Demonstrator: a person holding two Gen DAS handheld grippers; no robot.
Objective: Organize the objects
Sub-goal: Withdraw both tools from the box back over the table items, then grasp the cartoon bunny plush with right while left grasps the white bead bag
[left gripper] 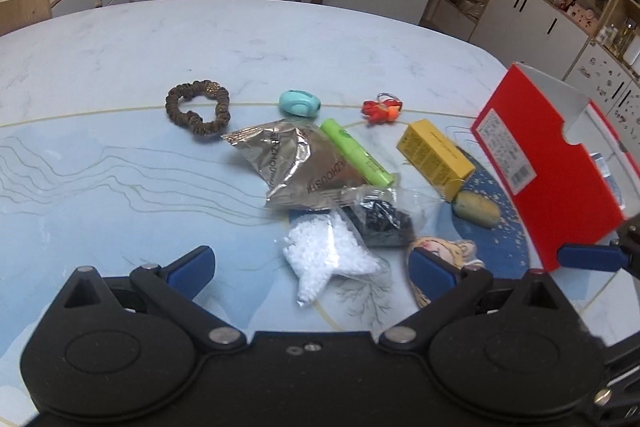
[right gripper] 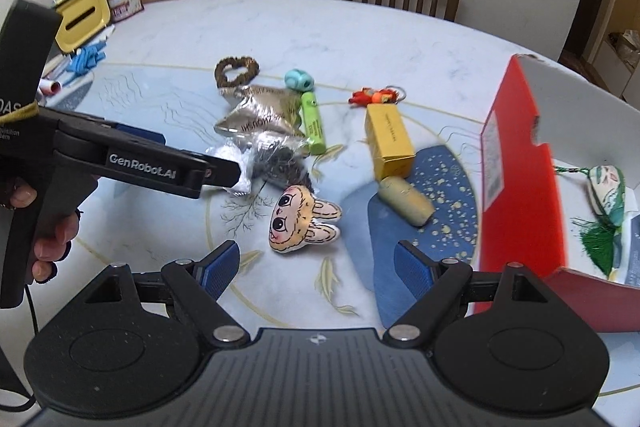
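Left gripper (left gripper: 312,269) is hovering spread above the clear bag of white beads (left gripper: 334,259); right gripper (right gripper: 318,267) is hovering spread before the flat rabbit-faced plush charm (right gripper: 298,223).

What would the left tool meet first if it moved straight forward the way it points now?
Probably the clear bag of white beads, which lies on the table between the open fingers of the left tool. Just behind it lie a bag of dark beads and a silver foil packet. Depth is uncertain.
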